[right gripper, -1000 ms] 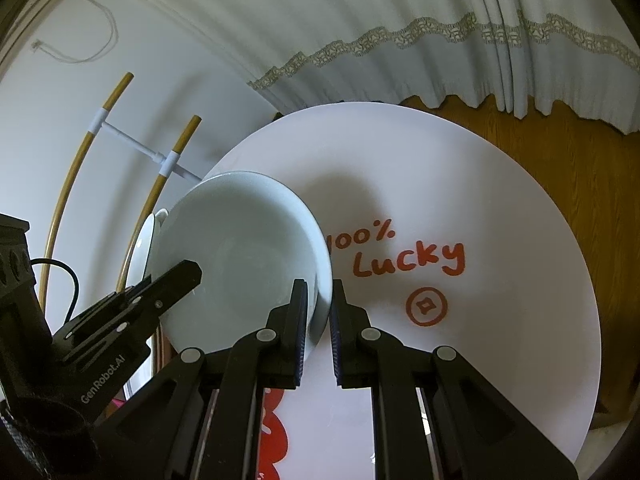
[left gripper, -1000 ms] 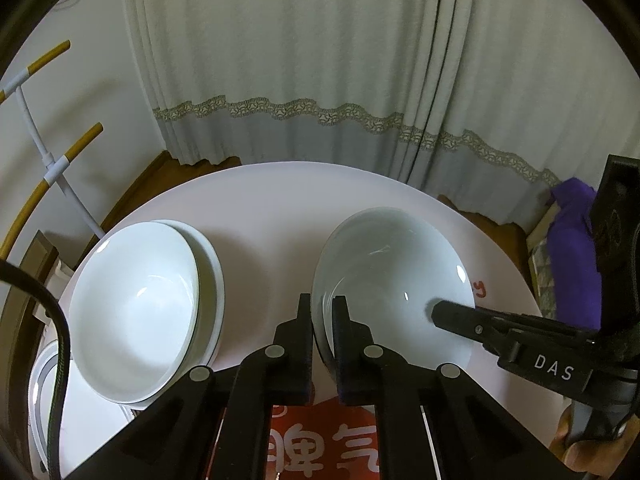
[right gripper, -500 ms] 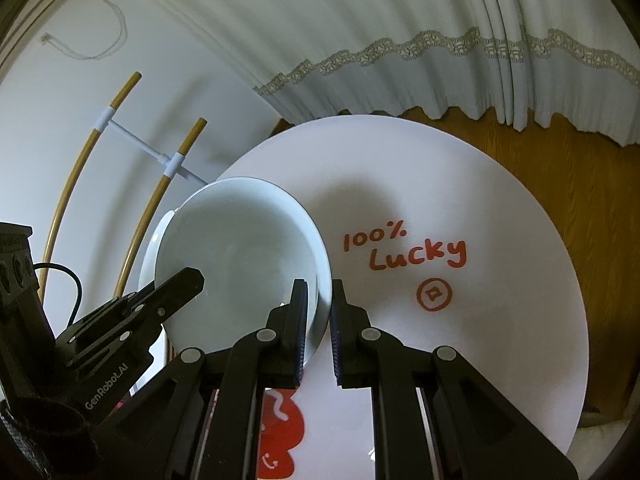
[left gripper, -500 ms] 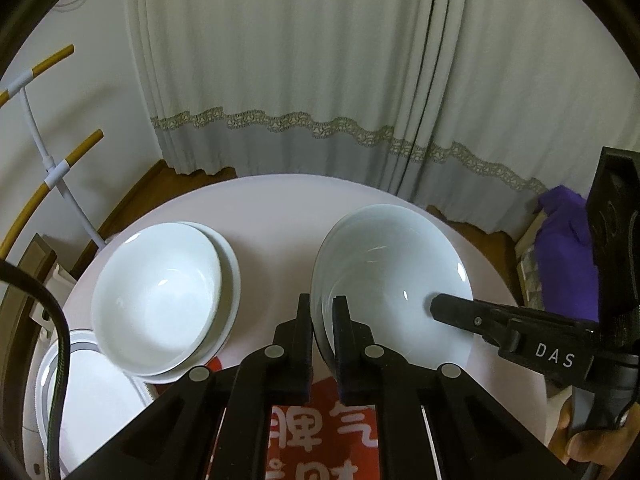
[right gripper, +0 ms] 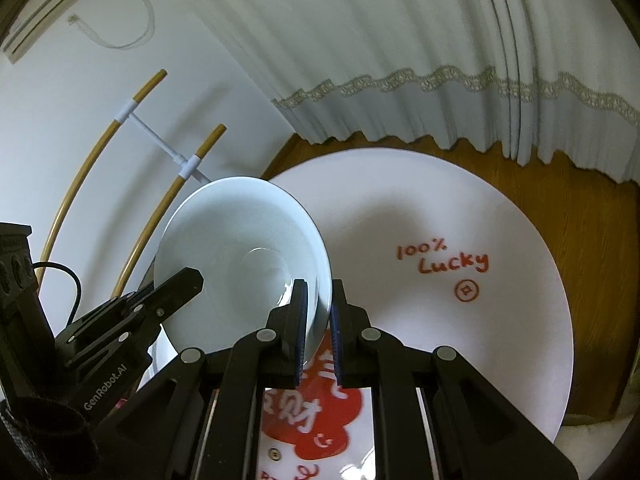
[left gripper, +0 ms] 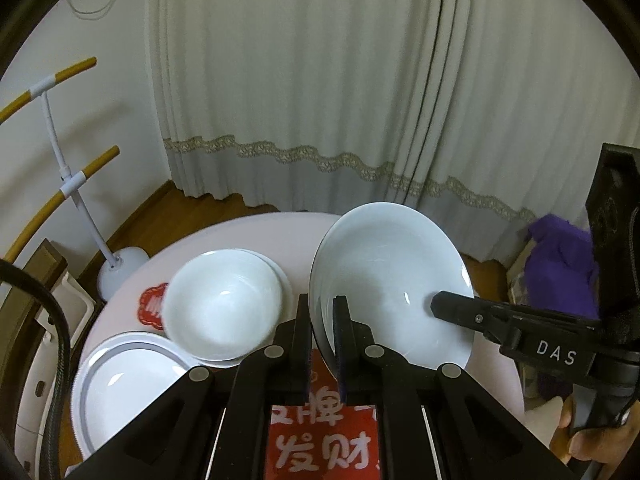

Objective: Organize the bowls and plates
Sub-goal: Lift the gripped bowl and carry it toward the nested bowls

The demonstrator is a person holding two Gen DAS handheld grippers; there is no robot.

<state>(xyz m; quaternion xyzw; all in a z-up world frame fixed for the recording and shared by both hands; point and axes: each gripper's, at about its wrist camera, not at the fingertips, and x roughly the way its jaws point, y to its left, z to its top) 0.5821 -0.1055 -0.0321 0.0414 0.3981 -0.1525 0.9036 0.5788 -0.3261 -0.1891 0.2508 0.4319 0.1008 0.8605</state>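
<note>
I had both the left gripper [left gripper: 322, 336] and right gripper [right gripper: 318, 332] clamped on 1 pale bowl [left gripper: 390, 280], fingers pinching opposite rims, above the desk [right gripper: 460, 208]. Left of my fingers: 1 bowl stack [left gripper: 220, 304], 1 plate [left gripper: 124, 384]. Carried bowl unplaced.

Dim, soft indoor light, cool cast. Small glints inside the held bowl [left gripper: 390, 280]; its soft shadow falls on the table [right gripper: 400, 200] beyond it. Heavy fisheye bending, black vignette at corners. Red print near the table's near edge is motion-blurred.
</note>
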